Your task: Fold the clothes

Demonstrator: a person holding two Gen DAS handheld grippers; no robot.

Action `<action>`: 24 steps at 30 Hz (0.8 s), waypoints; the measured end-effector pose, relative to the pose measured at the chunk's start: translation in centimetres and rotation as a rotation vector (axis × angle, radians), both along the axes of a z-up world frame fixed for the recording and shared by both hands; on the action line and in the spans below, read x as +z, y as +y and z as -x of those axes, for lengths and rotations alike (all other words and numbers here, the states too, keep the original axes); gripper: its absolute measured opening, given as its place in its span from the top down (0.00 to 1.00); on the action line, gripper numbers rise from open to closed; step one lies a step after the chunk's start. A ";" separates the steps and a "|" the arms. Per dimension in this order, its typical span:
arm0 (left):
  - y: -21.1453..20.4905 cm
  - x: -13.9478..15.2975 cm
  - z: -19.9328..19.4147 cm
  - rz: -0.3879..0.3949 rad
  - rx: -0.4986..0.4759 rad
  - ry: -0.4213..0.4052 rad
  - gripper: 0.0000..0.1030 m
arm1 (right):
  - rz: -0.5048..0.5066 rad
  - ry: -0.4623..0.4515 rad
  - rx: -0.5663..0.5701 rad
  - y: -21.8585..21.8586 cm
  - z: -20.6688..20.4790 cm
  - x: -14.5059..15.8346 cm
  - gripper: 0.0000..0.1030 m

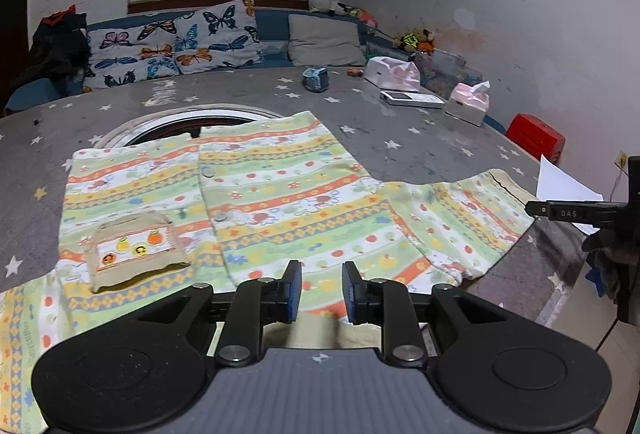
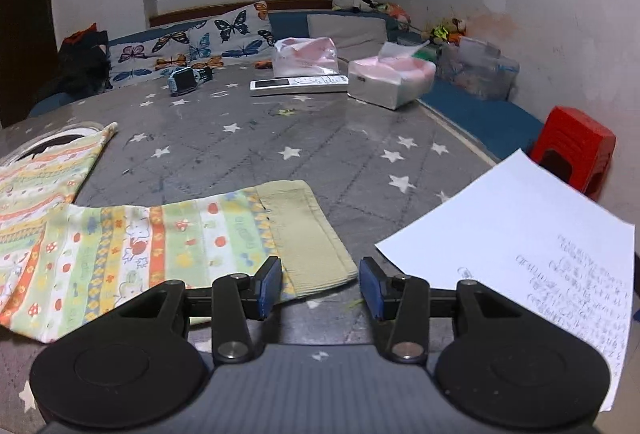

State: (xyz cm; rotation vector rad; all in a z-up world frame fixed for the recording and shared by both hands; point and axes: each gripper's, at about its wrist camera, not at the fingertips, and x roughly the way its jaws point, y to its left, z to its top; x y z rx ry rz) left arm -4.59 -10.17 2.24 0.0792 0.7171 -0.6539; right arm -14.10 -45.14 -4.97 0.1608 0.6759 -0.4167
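Observation:
A child's striped cardigan (image 1: 272,194) with fruit and flower prints lies spread flat on the grey star-patterned table (image 1: 400,130), buttons up, a beige pocket (image 1: 132,250) on its left front. My left gripper (image 1: 321,292) is open just above the garment's near hem. The right sleeve stretches out to the right (image 1: 460,218). In the right wrist view the sleeve (image 2: 160,242) ends in a beige ribbed cuff (image 2: 308,238). My right gripper (image 2: 320,288) is open, with its left pad at the cuff's near edge. The other gripper shows at the right edge of the left wrist view (image 1: 576,212).
A sheet of handwritten paper (image 2: 520,242) lies right of the cuff. Further back on the table are a tissue box (image 2: 390,80), a remote (image 2: 298,84), a pink bag (image 2: 306,56) and a small blue toy (image 2: 184,80). A red stool (image 2: 576,150) stands by the wall. Cushions line the bench behind.

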 end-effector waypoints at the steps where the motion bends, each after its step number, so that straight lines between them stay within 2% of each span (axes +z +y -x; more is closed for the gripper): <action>1: -0.3 -0.1 0.0 -0.004 -0.004 0.002 0.75 | -0.008 -0.005 0.001 -0.1 0.0 -0.1 0.57; 5: -1.1 -0.5 0.0 -0.016 -0.014 0.016 0.75 | -0.021 -0.026 0.001 -0.3 0.1 -0.3 0.59; 8: -1.7 -0.7 0.0 -0.017 -0.023 0.027 0.75 | -0.035 -0.040 0.002 -0.5 0.1 -0.3 0.73; 10: -2.1 -0.8 0.0 -0.017 -0.029 0.030 0.75 | -0.063 -0.054 0.003 -0.6 0.0 -0.1 0.90; 11: -2.2 -0.8 0.0 -0.018 -0.034 0.033 0.75 | -0.072 -0.062 0.001 -0.6 0.0 0.0 0.91; 19: -4.9 -1.5 -0.1 -0.039 -0.102 0.040 0.75 | -0.084 -0.142 0.016 -0.5 -0.2 2.5 0.93; 24: -6.8 -2.4 -0.1 -0.047 -0.144 0.051 0.75 | -0.081 -0.159 0.047 -0.1 -0.8 4.3 0.93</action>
